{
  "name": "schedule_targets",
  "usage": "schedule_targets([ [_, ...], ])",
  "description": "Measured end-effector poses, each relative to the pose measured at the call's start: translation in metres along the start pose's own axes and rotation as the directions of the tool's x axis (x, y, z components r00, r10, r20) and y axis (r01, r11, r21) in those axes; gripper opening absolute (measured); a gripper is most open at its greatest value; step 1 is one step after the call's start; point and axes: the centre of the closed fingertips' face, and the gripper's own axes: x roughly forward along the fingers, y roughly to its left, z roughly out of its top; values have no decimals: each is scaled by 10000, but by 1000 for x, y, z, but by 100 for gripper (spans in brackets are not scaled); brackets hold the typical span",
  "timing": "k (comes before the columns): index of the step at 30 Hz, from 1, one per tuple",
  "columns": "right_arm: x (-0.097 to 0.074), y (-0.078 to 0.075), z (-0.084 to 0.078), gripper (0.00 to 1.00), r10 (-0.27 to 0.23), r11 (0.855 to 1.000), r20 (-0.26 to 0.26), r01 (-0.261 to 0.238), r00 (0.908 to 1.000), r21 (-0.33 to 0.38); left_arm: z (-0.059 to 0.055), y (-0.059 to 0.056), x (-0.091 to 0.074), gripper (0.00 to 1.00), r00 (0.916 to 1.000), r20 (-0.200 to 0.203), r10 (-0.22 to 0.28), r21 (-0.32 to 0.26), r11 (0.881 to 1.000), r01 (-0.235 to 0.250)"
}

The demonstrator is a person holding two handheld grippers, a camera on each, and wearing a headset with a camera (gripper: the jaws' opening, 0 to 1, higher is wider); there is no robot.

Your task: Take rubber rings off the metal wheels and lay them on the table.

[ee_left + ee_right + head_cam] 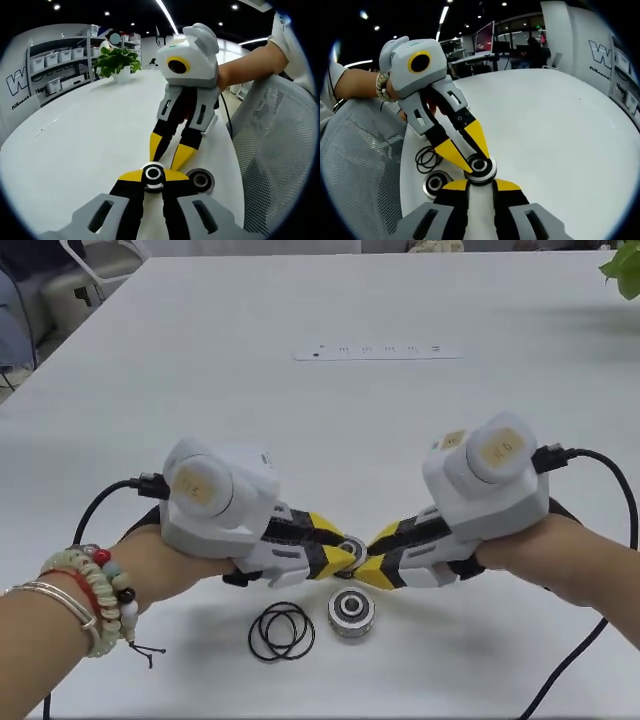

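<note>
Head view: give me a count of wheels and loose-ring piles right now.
Wheels: 2, one held wheel and one table wheel.
Ring piles: 1, the rings, which overlap, so their number is unclear.
Total: 3.

Between your left gripper (338,555) and right gripper (373,558) sits one wheel (352,549); before it on the table (200,360) lies a second wheel (351,610), rings (281,630) just left, a power strip (378,352) far behind

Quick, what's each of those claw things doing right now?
Left gripper: closed on a metal wheel.
Right gripper: jaws apart astride the same wheel; whether it grips cannot be told.
</note>
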Motion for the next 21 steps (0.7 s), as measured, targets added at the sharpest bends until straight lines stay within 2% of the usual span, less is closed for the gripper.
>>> schedule_targets([
  [1,0,-1,0,14,-16,10000,-17,16,10000,-76,0,0,0,8,10000,2,6,3,10000,-6],
  [2,-1,-2,-5,11,-42,9997,-263,36,9996,-241,0,0,0,8,10000,10,17,-1,10000,-17],
  [3,0,-1,-3,11,-9,9999,-92,7,10000,-149,0,0,0,8,10000,17,19,-3,10000,-19],
  [6,-1,-1,-3,8,30,10000,-107,-31,9999,-67,0,0,-1,8,10000,57,33,-15,10000,-33],
  [8,-2,-2,-4,0,-22,9999,-95,21,10000,-114,0,-1,-1,8,10000,50,30,-18,10000,-30],
  [9,-2,-6,-2,0,-192,9996,32,192,9998,-203,0,-2,-1,8,10000,60,8,-27,10000,-8],
  [12,-2,-5,-2,0,-110,9999,31,110,9999,39,0,-1,-1,8,10000,67,28,-2,10000,-28],
  [14,-2,-6,-2,0,-71,9984,77,67,9999,570,-1,-1,-1,8,10000,57,26,24,10000,-27],
  [15,-2,-6,-3,0,-28,9932,84,18,10000,1161,-1,-1,-1,8,10000,55,26,39,10000,-26],
  [16,-2,-8,-3,0,40,9846,136,-63,9999,1745,-1,-1,-1,8,10000,55,29,35,10000,-29],
  [18,-3,-10,-2,0,57,9726,324,-130,9995,2320,-1,-1,-1,8,10000,43,37,59,10000,-37],
  [21,-6,-13,-1,0,116,9450,612,-309,9981,3256,-1,-1,-2,7,10000,30,48,86,10000,-49],
])
